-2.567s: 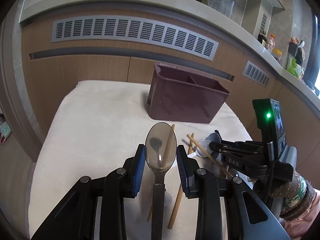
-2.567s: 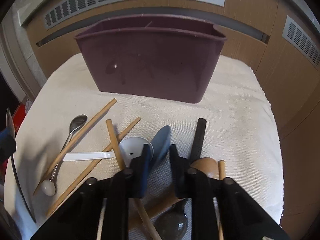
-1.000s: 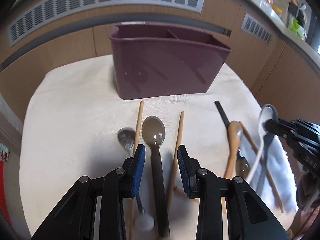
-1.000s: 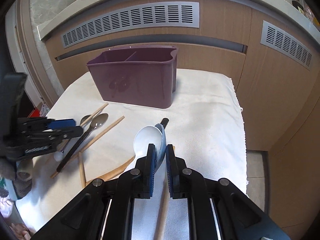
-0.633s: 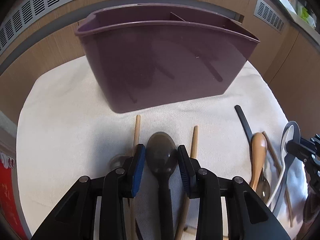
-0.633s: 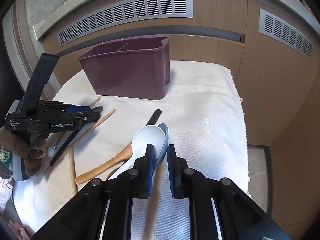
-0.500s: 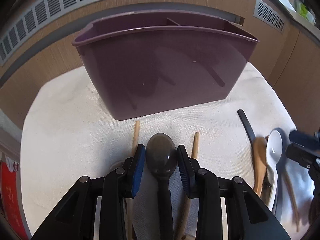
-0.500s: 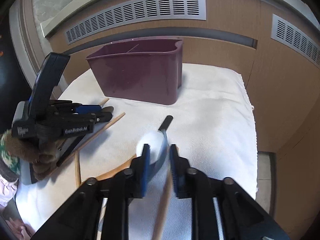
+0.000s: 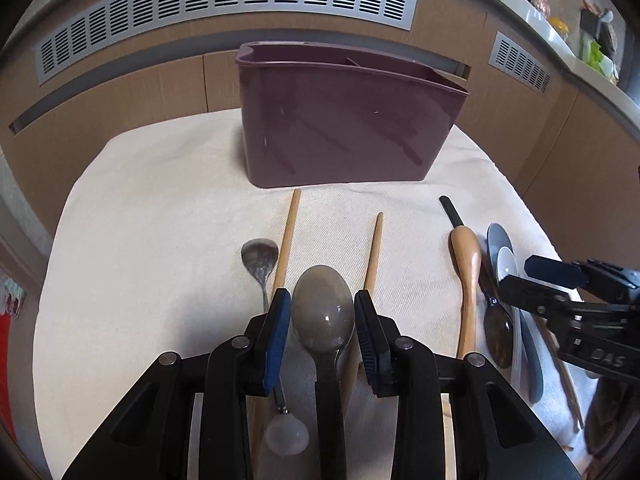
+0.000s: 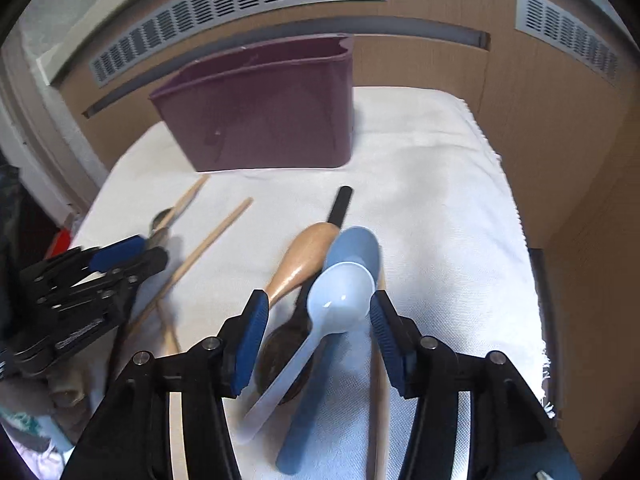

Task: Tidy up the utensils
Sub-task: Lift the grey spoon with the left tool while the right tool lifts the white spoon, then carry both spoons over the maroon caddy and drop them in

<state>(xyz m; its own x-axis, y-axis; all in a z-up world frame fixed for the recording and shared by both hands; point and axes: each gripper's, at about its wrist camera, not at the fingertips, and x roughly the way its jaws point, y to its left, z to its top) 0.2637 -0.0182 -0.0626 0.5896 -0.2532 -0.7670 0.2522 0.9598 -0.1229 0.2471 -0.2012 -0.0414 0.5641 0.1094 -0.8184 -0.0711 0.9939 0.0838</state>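
Note:
My left gripper [image 9: 320, 300] is shut on a grey-bowled spoon with a black handle [image 9: 322, 320], held low over the white cloth [image 9: 160, 220]. The purple utensil caddy [image 9: 344, 128] stands upright beyond it. In the right wrist view my right gripper [image 10: 319, 304] has its jaws opening wide. A white plastic spoon [image 10: 340, 292] and a blue spoon [image 10: 356, 246] lie between them on the cloth, touched by neither pad. The caddy [image 10: 260, 120] is ahead and to the left there. The left gripper [image 10: 124, 256] shows at the left edge.
A wooden spoon [image 9: 466, 264] lies over a dark spoon with a black handle [image 9: 452, 210]. Two chopsticks [image 9: 286, 236] [image 9: 373, 248] and a small metal spoon [image 9: 259, 258] lie in front of the caddy. Wooden cabinet fronts with vents rise behind the cloth's far edge.
The right jaws have spread apart, and the white and blue spoons they held now rest on the cloth. The left gripper has drawn back from the caddy, still holding its spoon.

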